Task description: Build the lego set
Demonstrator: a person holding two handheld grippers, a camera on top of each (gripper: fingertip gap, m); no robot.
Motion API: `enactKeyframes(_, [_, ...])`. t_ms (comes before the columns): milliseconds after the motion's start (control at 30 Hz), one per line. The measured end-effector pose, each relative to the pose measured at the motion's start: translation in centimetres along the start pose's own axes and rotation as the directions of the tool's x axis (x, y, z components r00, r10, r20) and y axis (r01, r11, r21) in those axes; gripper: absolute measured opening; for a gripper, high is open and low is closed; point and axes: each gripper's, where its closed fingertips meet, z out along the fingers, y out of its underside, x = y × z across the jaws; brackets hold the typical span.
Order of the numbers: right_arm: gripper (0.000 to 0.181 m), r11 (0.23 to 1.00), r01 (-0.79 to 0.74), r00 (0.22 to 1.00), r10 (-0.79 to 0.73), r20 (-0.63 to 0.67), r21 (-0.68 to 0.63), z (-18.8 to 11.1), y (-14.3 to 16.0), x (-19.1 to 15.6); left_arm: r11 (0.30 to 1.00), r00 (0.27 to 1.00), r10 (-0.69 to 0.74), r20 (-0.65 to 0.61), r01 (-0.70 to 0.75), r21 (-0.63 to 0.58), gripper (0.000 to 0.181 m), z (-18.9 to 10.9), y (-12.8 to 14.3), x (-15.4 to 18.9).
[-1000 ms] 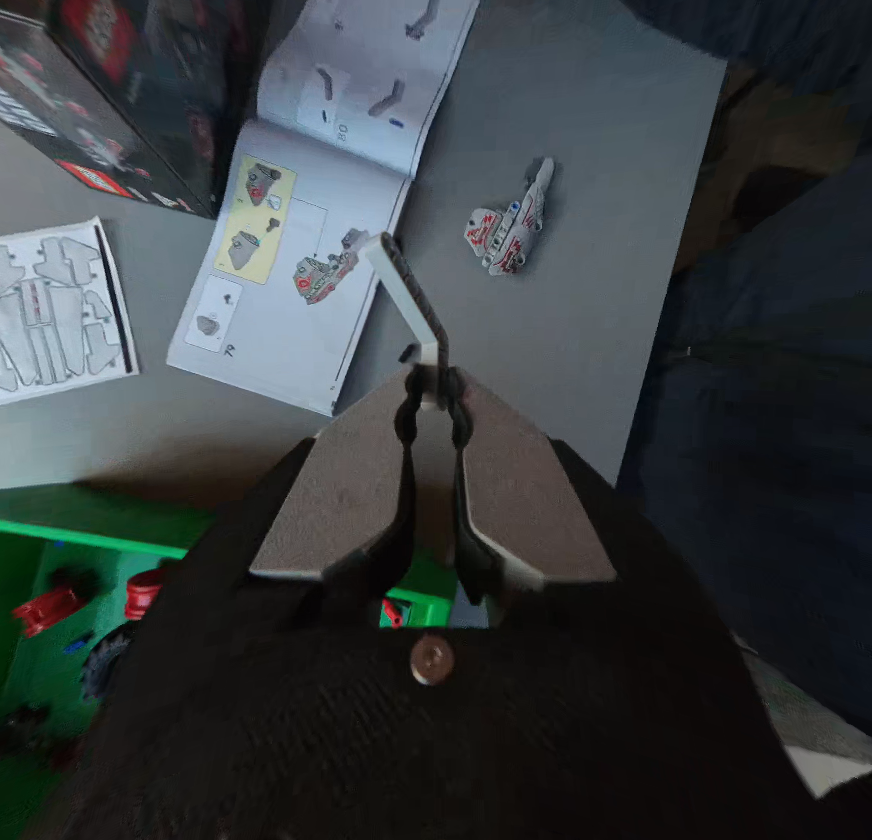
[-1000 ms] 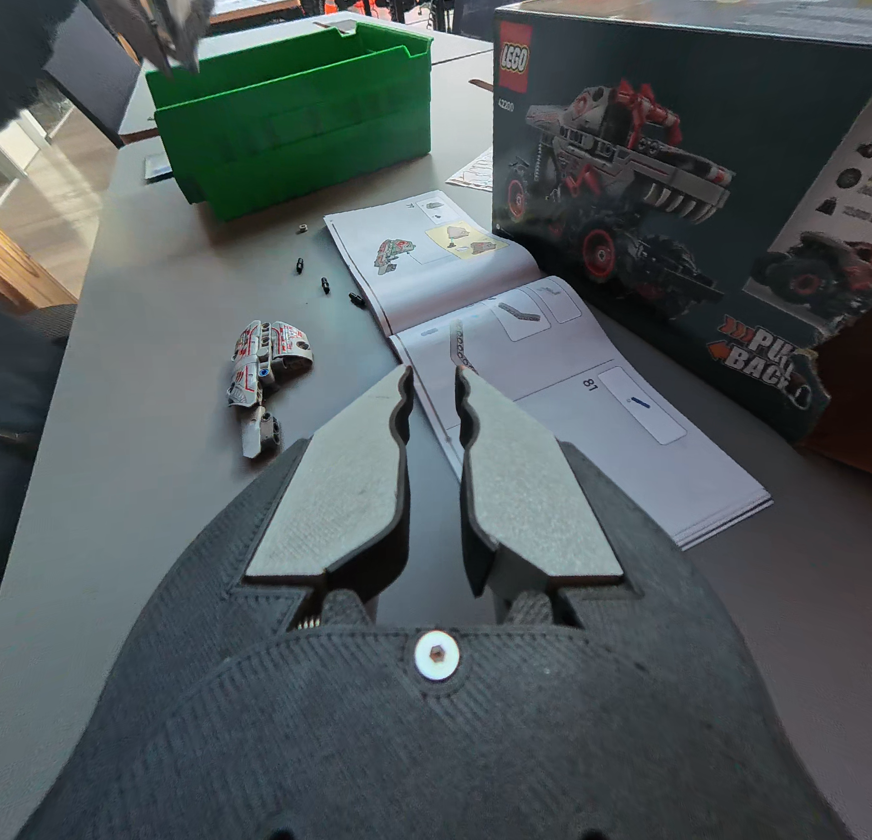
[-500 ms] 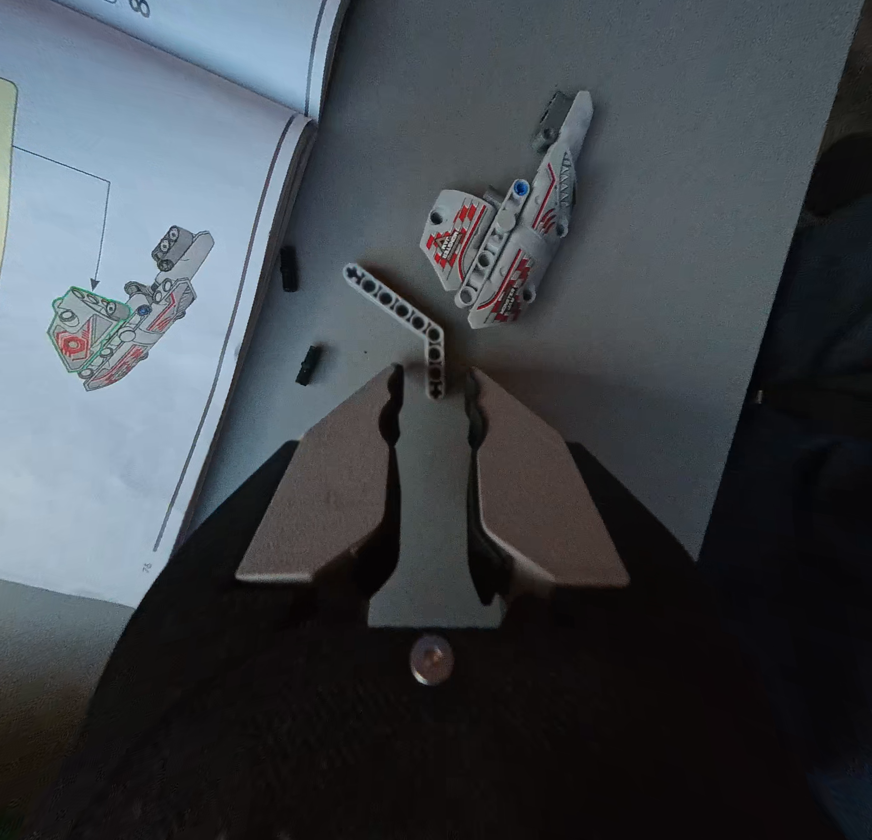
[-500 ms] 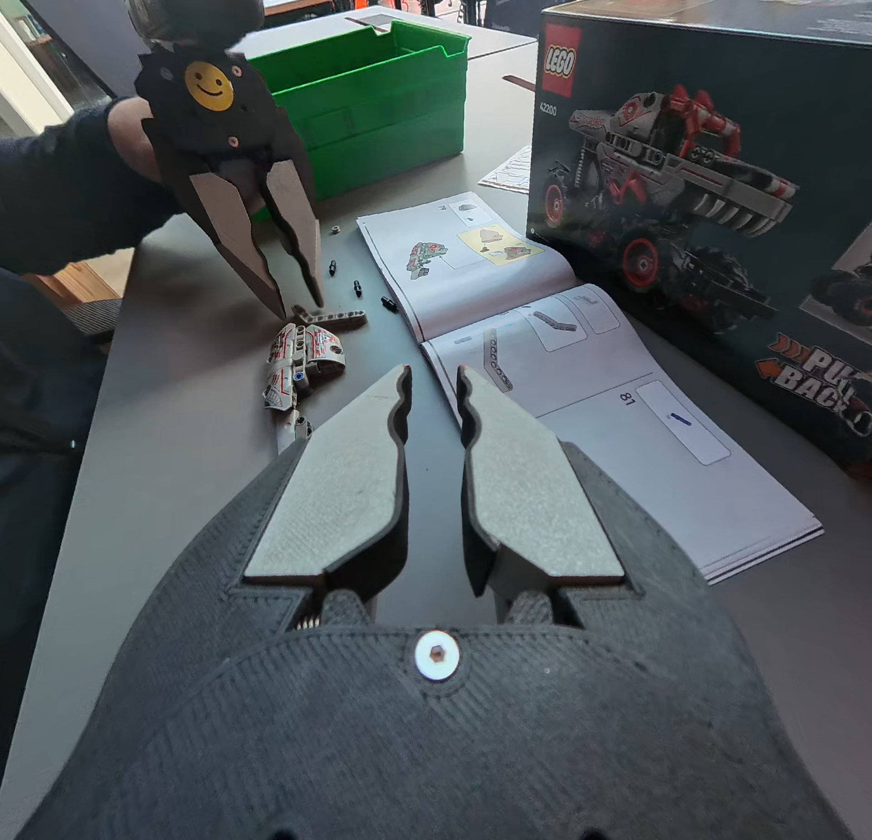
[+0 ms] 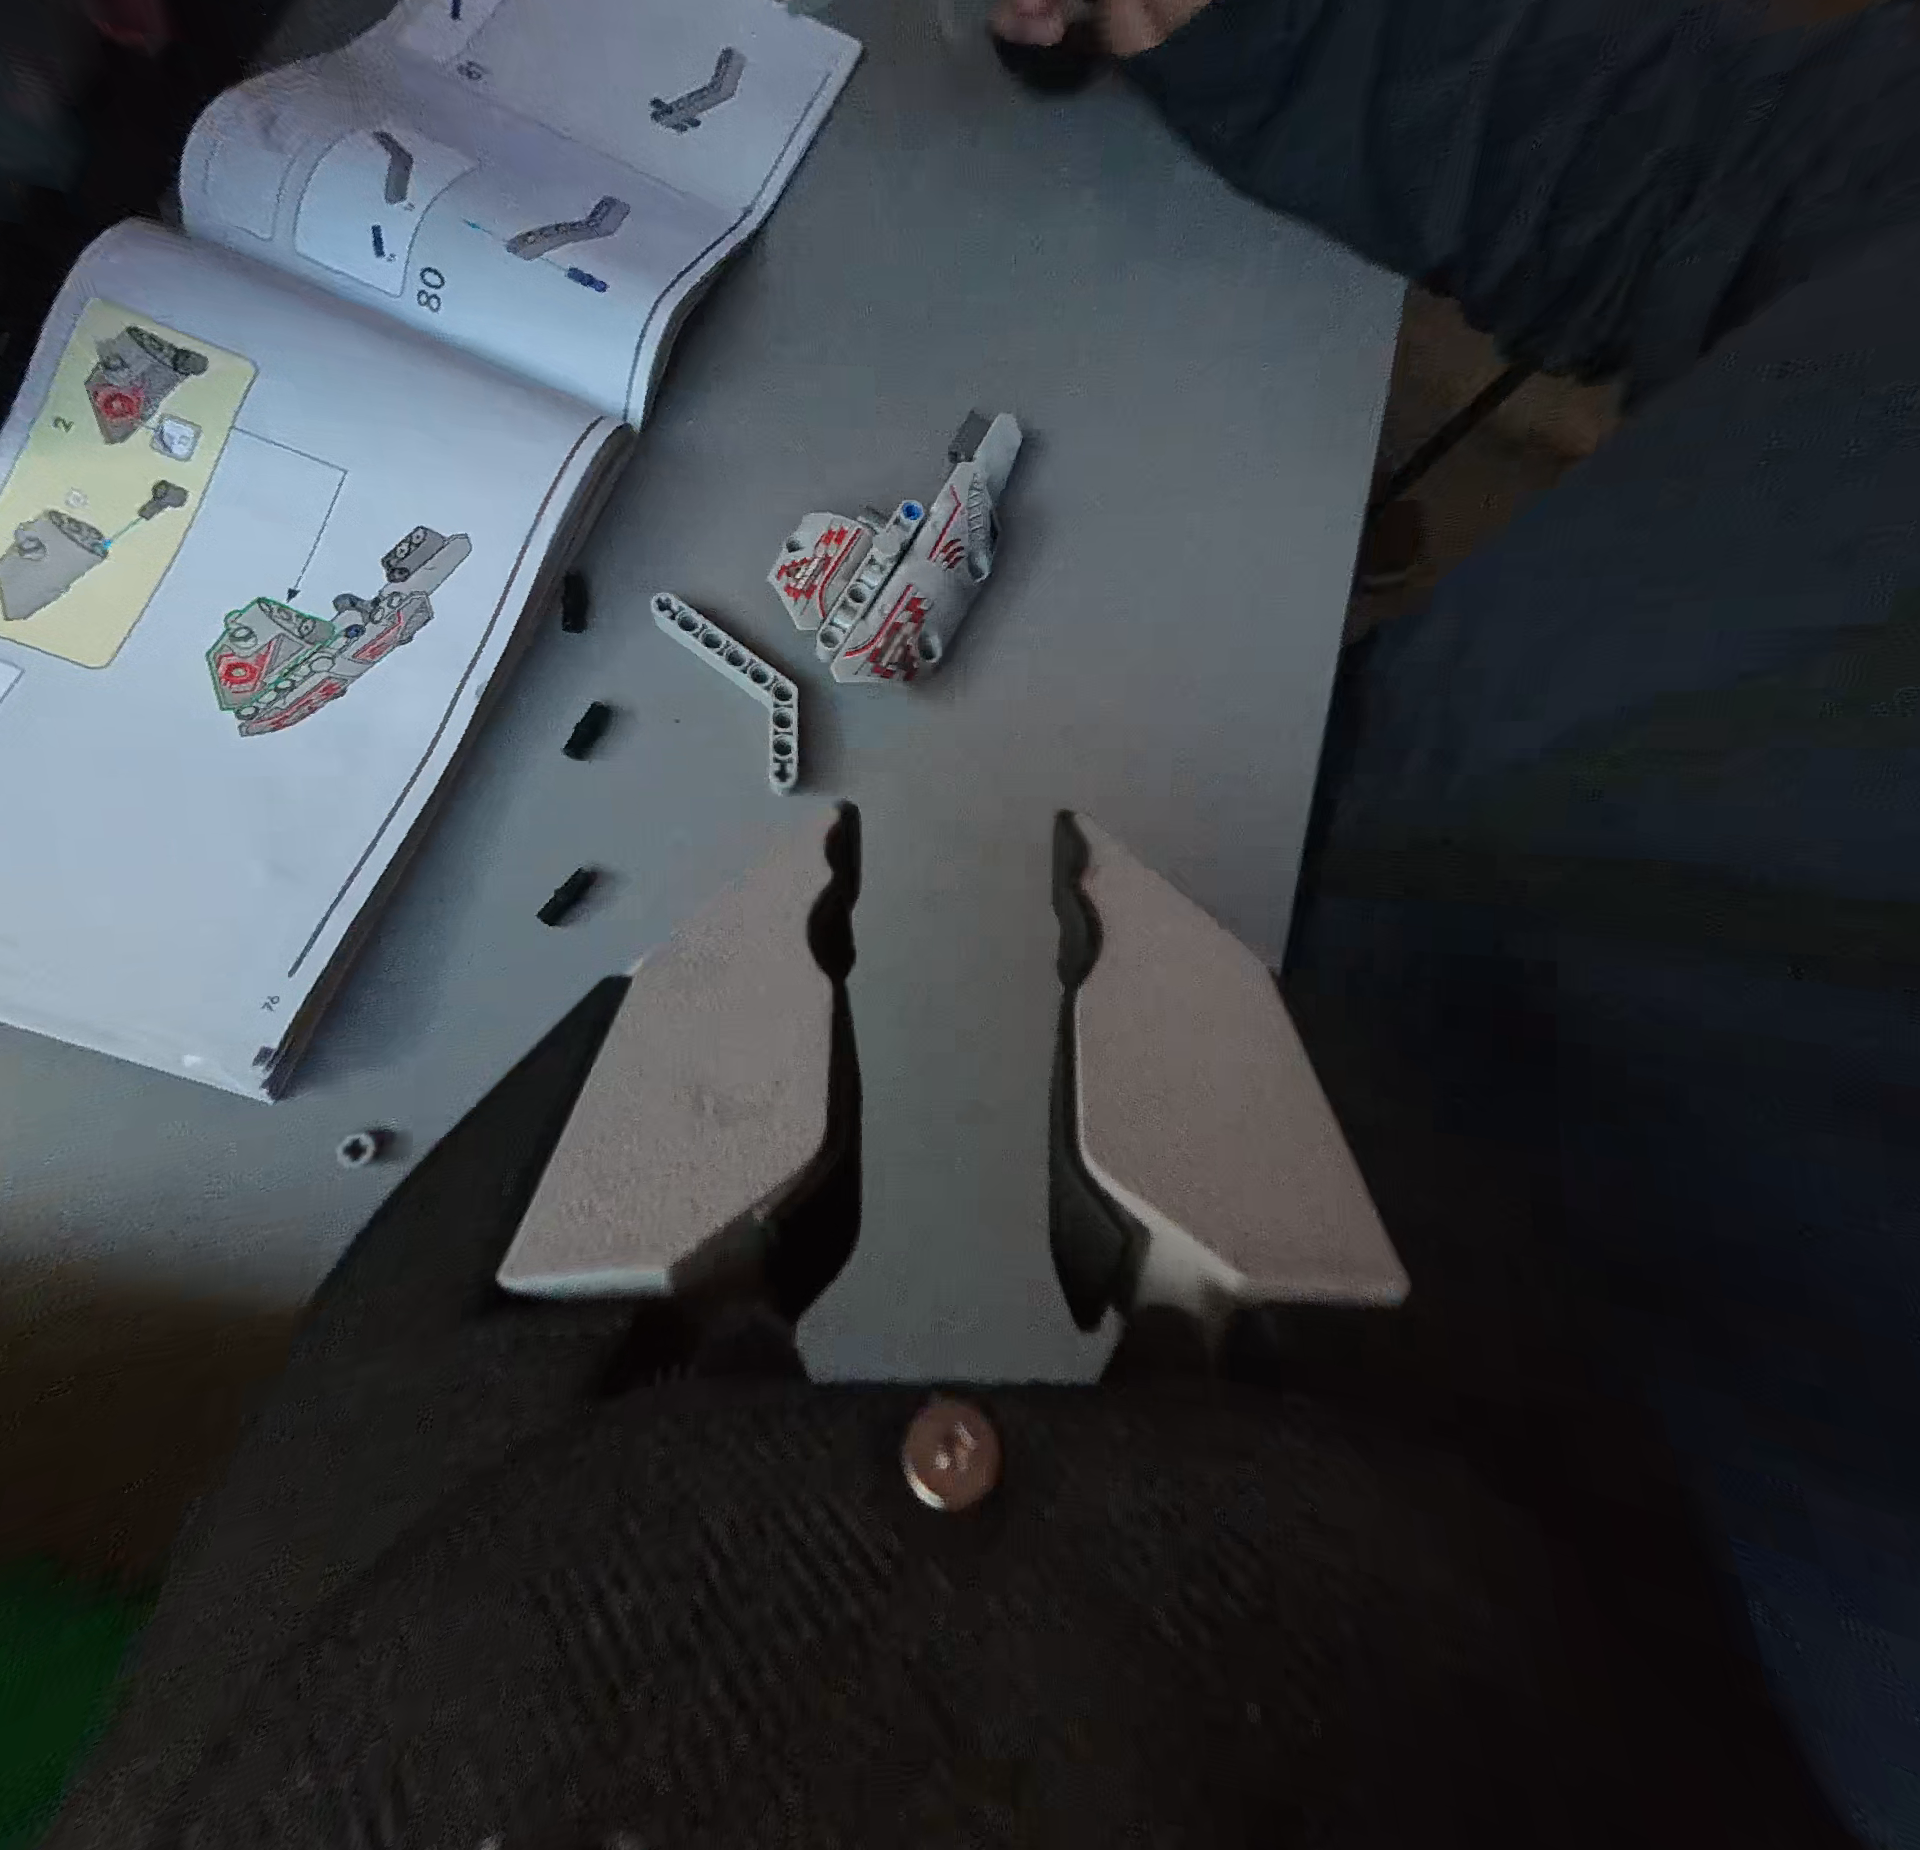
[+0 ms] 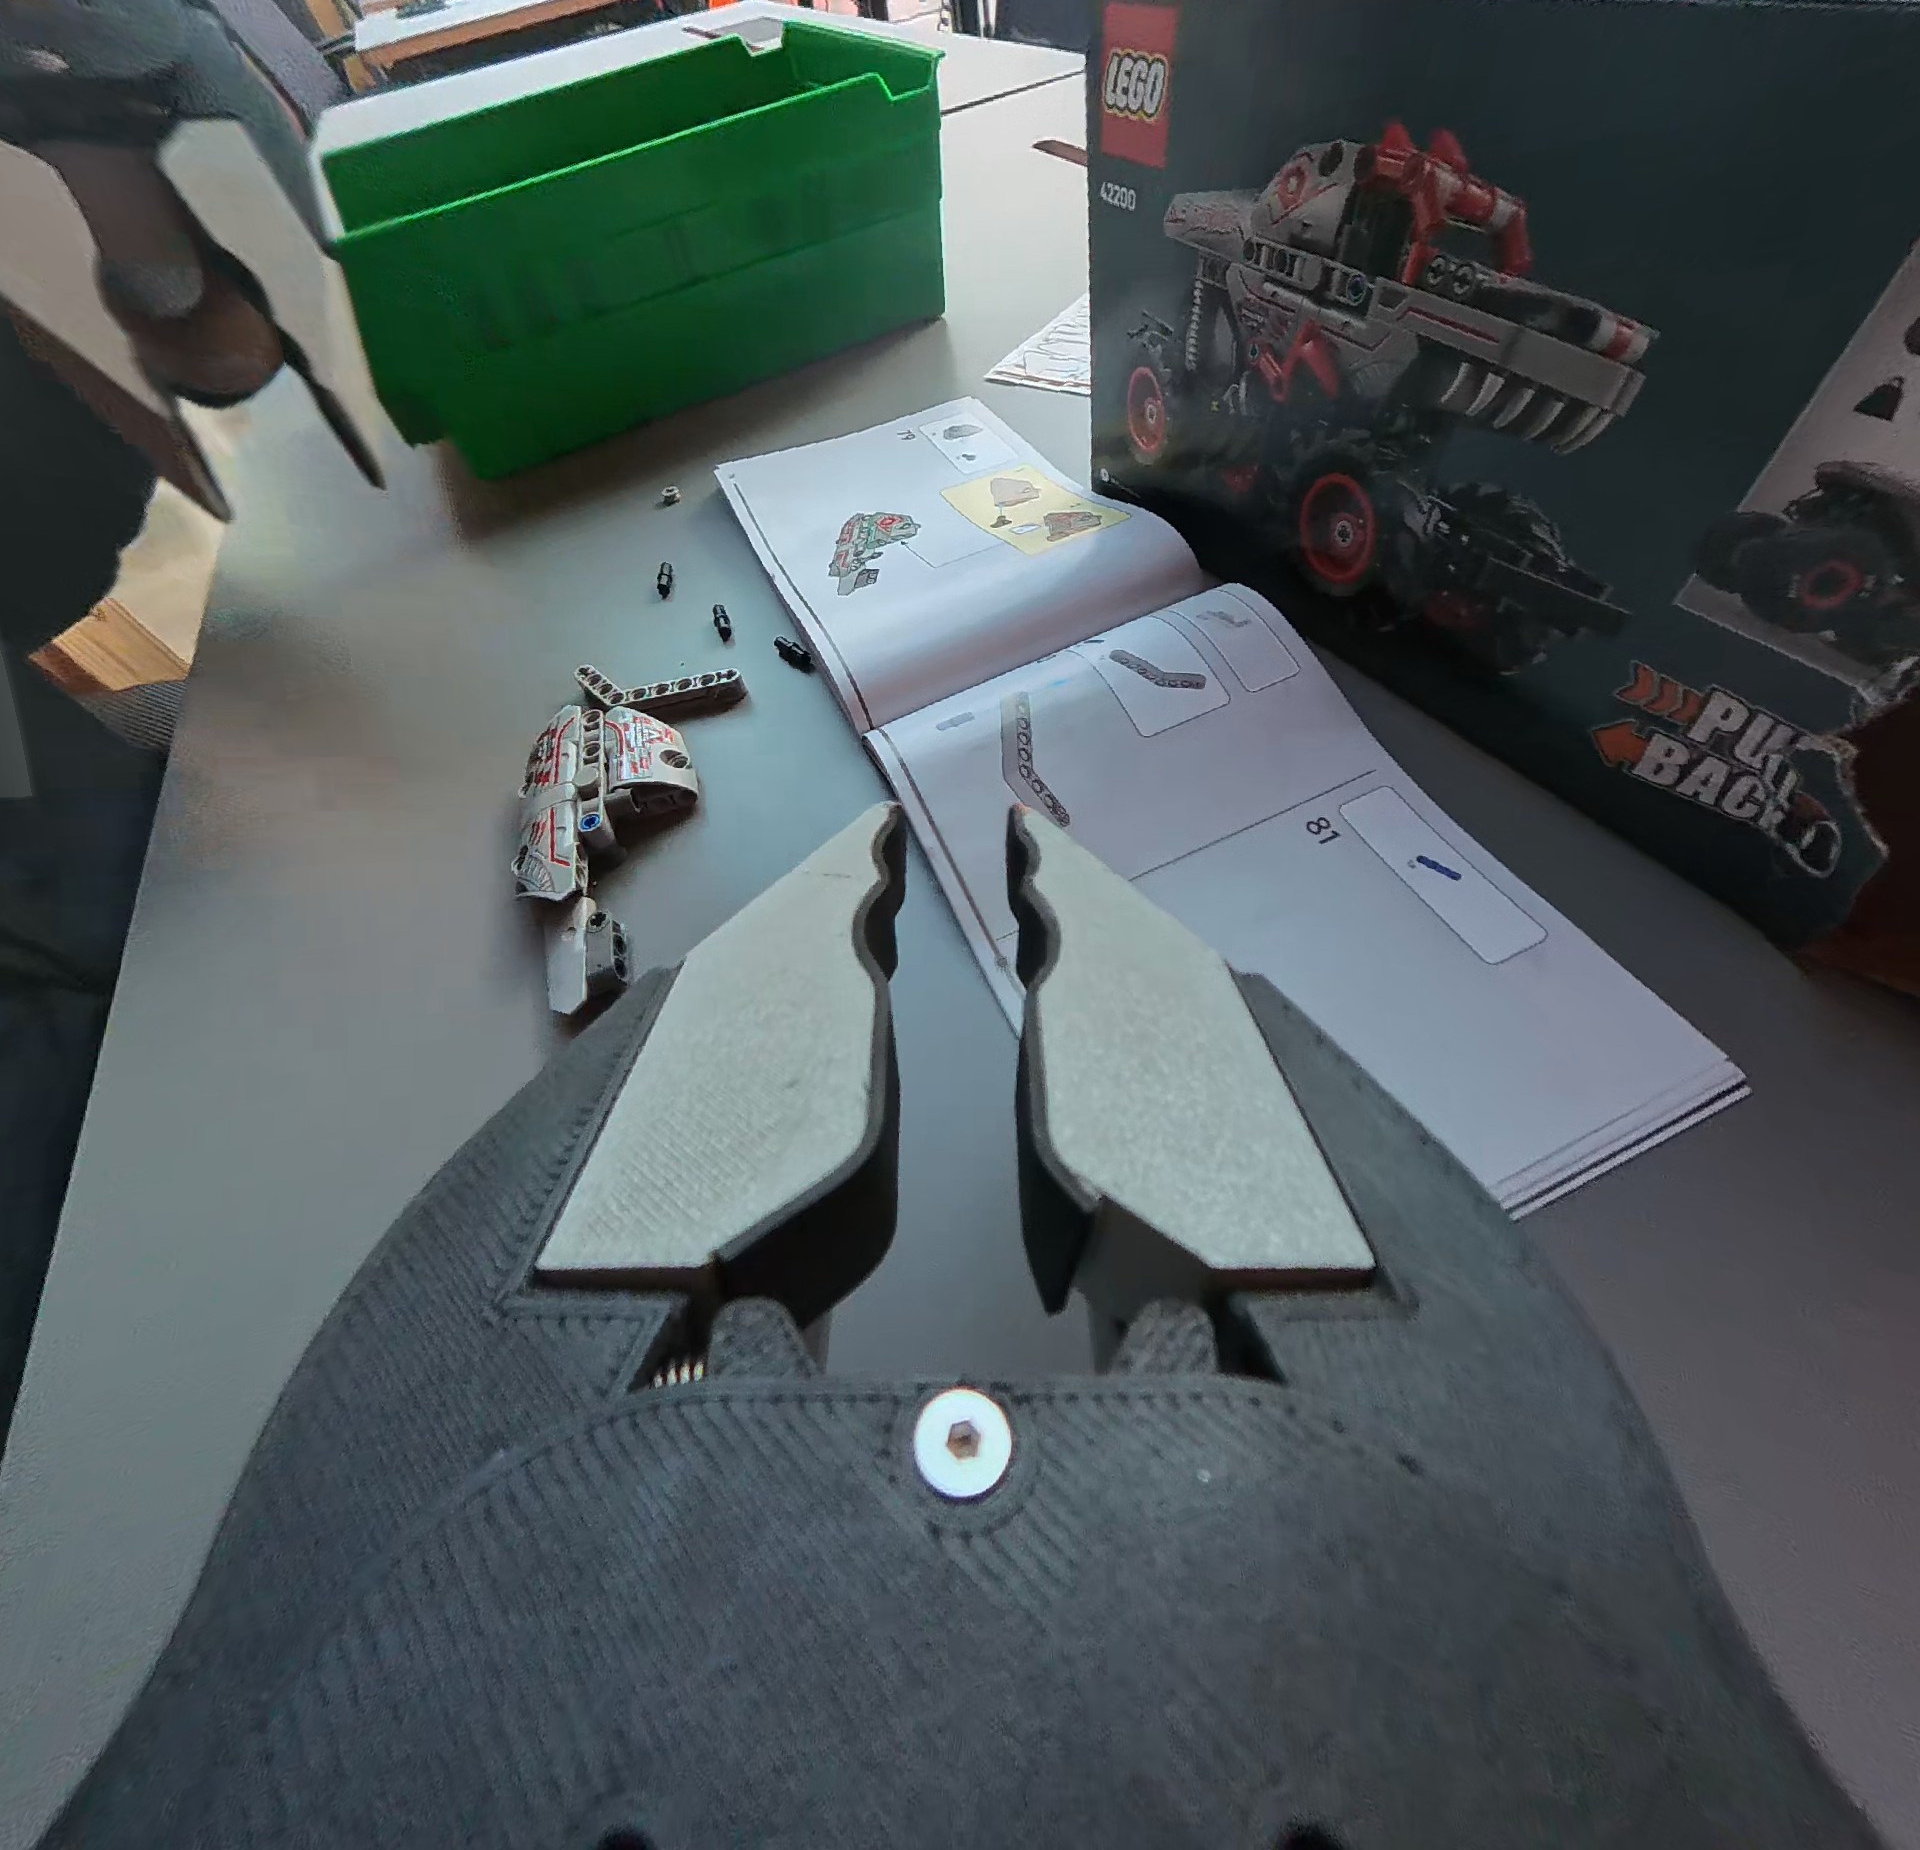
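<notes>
**Bent grey beam lies free on the counter, both tools empty**

The left hand-held gripper [image 5: 951,813] hangs above the grey counter [image 5: 1143,273] with its jaws spread wide and nothing between them. Just beyond its fingertips lies a light grey angled Lego beam with a row of holes [image 5: 736,673], flat on the counter and touching neither finger. Just beside the beam sits a small grey Lego sub-assembly with red and white stickered panels [image 5: 894,579]. Three short black connector pins [image 5: 587,730] lie in a loose line between the beam and the open white instruction booklet [image 5: 312,553], and a small grey bush [image 5: 364,1146] rests near the booklet's corner.

The right hand-held gripper [image 6: 956,824] is held low over the counter near the booklet's edge, jaws narrowly parted and holding nothing. Farther back stand a green plastic bin [image 6: 644,242] and the dark printed cardboard set box [image 6: 1507,346], the box close behind the booklet
</notes>
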Motion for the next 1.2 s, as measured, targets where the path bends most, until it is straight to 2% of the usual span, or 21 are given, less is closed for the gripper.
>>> enactKeyframes(167, [0.018, 1.000, -0.004, 1.000, 0.004, 0.009, 0.006, 0.1, 0.0, 0.1, 0.992, 0.992, 0.121, -0.021, -0.120, 0.023, 0.035, -4.0, 0.8, 2.1])
enactKeyframes(300, [0.019, 1.000, 0.020, 1.000, -0.021, -0.007, -0.023, 0.6, 0.3, 0.0, 0.993, 0.996, 0.079, 0.037, -0.082, 0.088, 0.039, -8.3, 2.1, 0.8])
enactKeyframes(433, [0.020, 0.999, 0.026, 0.999, -0.027, -0.019, -0.019, 0.6, 0.3, 0.1, 0.982, 0.977, -0.063, 0.203, 0.024, 0.187, 0.041, -14.7, 3.0, -3.2])
enactKeyframes(533, [0.024, 1.000, 0.003, 1.000, -0.003, -0.017, 0.006, 0.3, 0.0, 0.3, 0.985, 0.869, -0.161, 0.468, 0.113, 0.128, 0.046, -19.7, 6.1, -9.2])
enactKeyframes(600, [0.026, 1.000, -0.016, 1.000, 0.016, -0.013, 0.020, 0.1, -0.1, 0.5, 0.981, 0.806, -0.193, 0.560, 0.170, 0.092, 0.046, -22.2, 7.9, -12.0])
enactKeyframes(700, [0.027, 0.999, -0.032, 0.999, 0.033, -0.025, 0.030, 0.0, -0.2, 0.8, 0.983, 0.815, -0.180, 0.551, 0.167, 0.074, 0.030, -23.1, 8.5, -14.0])
enactKeyframes(833, [0.029, 0.999, -0.031, 0.998, 0.032, -0.055, 0.024, 0.0, -0.1, 1.2, 0.977, 0.849, -0.156, 0.505, 0.207, -0.044, 0.030, -21.2, 10.1, -16.4])
enactKeyframes(900, [0.031, 1.000, -0.022, 0.997, 0.023, -0.067, 0.022, 0.1, -0.1, 1.2, 0.962, 0.802, -0.100, 0.588, 0.229, -0.148, 0.025, -21.7, 11.7, -18.8])
enactKeyframes(967, [0.033, 1.000, -0.022, 0.996, 0.023, -0.086, 0.020, 0.1, 0.0, 1.4, 0.952, 0.704, -0.021, 0.710, 0.231, -0.200, 0.019, -24.2, 12.4, -21.6])
enactKeyframes(1000, [0.033, 0.999, -0.025, 0.995, 0.027, -0.095, 0.021, 0.1, 0.0, 1.6, 0.954, 0.679, 0.000, 0.734, 0.220, -0.203, 0.019, -25.3, 12.1, -22.4])
enactKeyframes(1100, [0.034, 0.998, -0.049, 0.991, 0.052, -0.119, 0.027, 0.0, 0.0, 2.1, 0.967, 0.711, 0.004, 0.704, 0.176, -0.183, 0.026, -26.0, 10.6, -23.2])
enactKeyframes(1200, [0.034, 0.997, -0.069, 0.988, 0.072, -0.135, 0.031, -0.1, 0.0, 2.5, 0.956, 0.764, 0.019, 0.645, 0.176, -0.236, 0.026, -24.3, 10.0, -24.9])
